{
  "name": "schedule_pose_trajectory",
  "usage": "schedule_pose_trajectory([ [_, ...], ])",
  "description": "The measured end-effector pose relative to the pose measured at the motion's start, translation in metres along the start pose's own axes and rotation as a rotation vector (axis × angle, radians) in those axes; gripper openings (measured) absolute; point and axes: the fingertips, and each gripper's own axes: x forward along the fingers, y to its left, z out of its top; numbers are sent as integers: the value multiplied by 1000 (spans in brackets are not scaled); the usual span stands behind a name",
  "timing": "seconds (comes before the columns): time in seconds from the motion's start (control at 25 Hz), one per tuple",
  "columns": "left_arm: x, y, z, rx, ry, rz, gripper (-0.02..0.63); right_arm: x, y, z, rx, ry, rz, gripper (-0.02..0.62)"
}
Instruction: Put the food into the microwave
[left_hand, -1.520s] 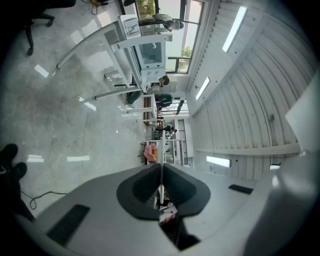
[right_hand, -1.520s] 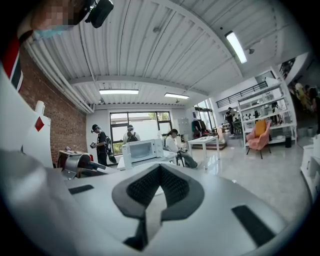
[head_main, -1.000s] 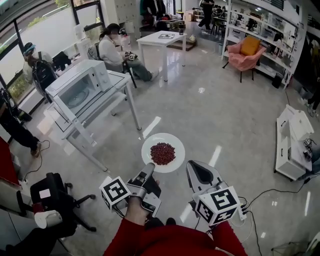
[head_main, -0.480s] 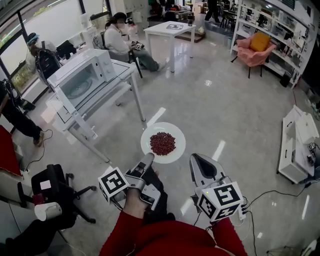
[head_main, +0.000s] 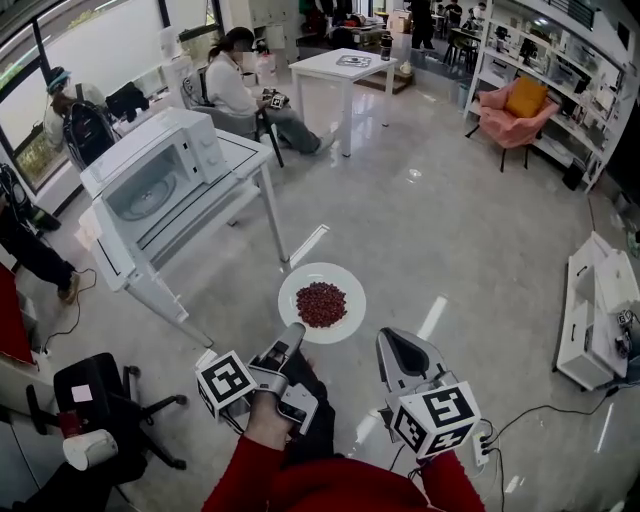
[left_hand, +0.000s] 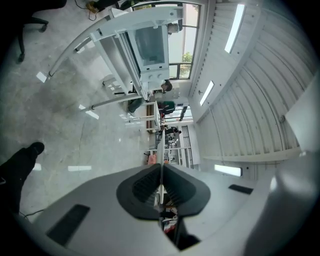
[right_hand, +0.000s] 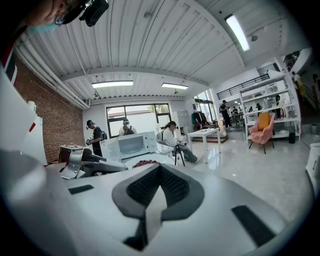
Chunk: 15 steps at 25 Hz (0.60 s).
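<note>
The left tool (head_main: 294, 332) is nearly closed, its two dark pads pinching the near rim of a white plate (head_main: 346, 284). In the left gripper view the plate shows edge-on as a thin pale line clamped between the pads. The plate is held out level above the shiny grey floor (head_main: 450, 220), and a small heap of dark red food (head_main: 321, 304) sits at its middle.

The right tool (head_main: 390, 342) hangs just to the right of the plate, close to it but not touching. Its pads are pressed together at the tips with nothing between them. Each tool carries a cube with black and white square markers, and red sleeves (head_main: 300, 480) show at the near edge of the head view.

The white microwave (head_main: 150, 170) stands to the far left, well apart from the plate, on a white bench (head_main: 250, 165) with slim legs. Its window faces the plate, and a round turntable shows inside.

Beyond the bench a person sits on a chair. A second white table (head_main: 345, 68) stands further back. A pink armchair (head_main: 520, 115) is at the far right, beside white shelves.
</note>
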Motion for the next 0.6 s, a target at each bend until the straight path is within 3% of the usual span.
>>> schedule_pose_trajectory([
  [0.44,69,0,91,24,-25,57,24,110,-10,39,0,23,40,14],
  [0.6,91,-10,124,11,-41,17,25,148,-10,53,-7,28,53,14],
])
